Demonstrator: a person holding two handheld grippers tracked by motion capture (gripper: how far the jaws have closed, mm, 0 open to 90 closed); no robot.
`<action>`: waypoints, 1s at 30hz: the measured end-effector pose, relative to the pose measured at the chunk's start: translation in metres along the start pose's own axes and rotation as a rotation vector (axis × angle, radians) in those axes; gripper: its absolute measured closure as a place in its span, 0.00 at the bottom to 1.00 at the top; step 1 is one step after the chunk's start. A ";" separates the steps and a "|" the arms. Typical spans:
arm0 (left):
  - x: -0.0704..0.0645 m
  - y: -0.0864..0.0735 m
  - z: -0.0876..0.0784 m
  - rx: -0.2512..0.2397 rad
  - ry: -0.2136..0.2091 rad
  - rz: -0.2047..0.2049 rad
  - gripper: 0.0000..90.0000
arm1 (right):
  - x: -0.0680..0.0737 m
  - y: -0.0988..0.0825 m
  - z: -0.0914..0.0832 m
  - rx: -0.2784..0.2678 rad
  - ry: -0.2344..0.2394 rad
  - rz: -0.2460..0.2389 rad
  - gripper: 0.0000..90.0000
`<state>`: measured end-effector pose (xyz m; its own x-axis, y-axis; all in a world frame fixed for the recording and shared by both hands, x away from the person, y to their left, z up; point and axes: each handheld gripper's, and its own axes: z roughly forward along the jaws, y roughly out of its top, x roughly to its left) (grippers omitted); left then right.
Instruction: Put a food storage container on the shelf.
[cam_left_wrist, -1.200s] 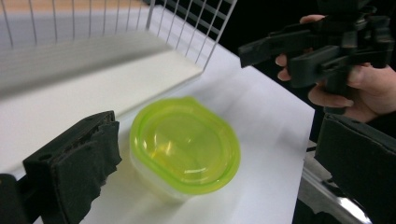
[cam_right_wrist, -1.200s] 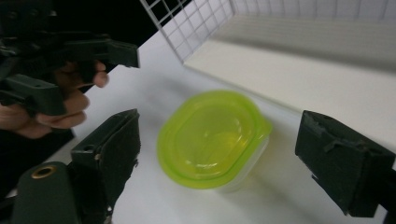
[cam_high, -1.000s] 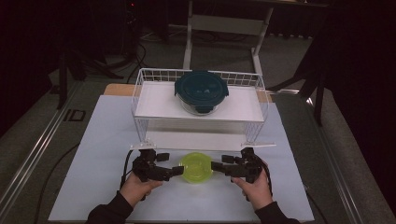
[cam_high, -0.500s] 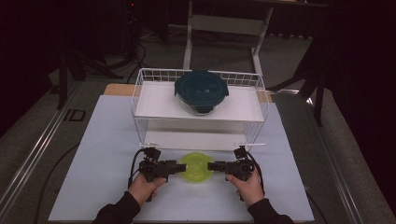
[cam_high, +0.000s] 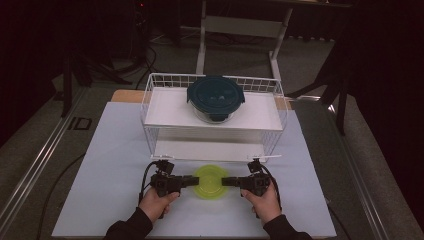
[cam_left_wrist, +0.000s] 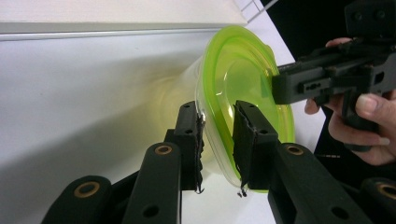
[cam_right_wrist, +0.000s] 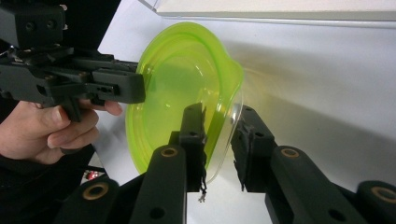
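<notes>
High view: the green bowl sits near the table's front edge, the left gripper and right gripper at its rim.

Left gripper view — jaws just closing, straddling the rim, gap visible.

Right gripper view — likewise. Lifting remains.

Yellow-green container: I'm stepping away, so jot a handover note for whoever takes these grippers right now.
Left gripper: jaws have just been closing, straddling the rim of the round translucent yellow-green plastic container; no firm pinch visible.
Right gripper: the same on the opposite rim.
The container sits on the white table before the white wire rack, which carries a glass bowl with dark teal lid.
Done: both sides reached.
Left: probably grip and lift.
</notes>
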<state>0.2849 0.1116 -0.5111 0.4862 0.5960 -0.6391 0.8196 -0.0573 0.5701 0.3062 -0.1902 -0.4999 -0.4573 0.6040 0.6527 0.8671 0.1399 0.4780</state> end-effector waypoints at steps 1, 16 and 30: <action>-0.001 0.000 0.000 0.002 0.005 -0.007 0.82 | 0.000 0.000 0.000 -0.002 0.002 -0.002 0.84; -0.014 -0.004 -0.007 0.002 0.054 -0.006 0.90 | 0.010 -0.006 -0.007 -0.026 -0.018 -0.020 0.90; -0.045 0.009 -0.033 -0.067 0.019 0.058 0.91 | 0.039 -0.003 -0.034 -0.092 -0.021 -0.084 0.90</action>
<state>0.2608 0.1107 -0.4605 0.5261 0.6082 -0.5945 0.7679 -0.0392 0.6394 0.2792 -0.1937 -0.4557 -0.5220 0.6100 0.5961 0.8040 0.1187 0.5826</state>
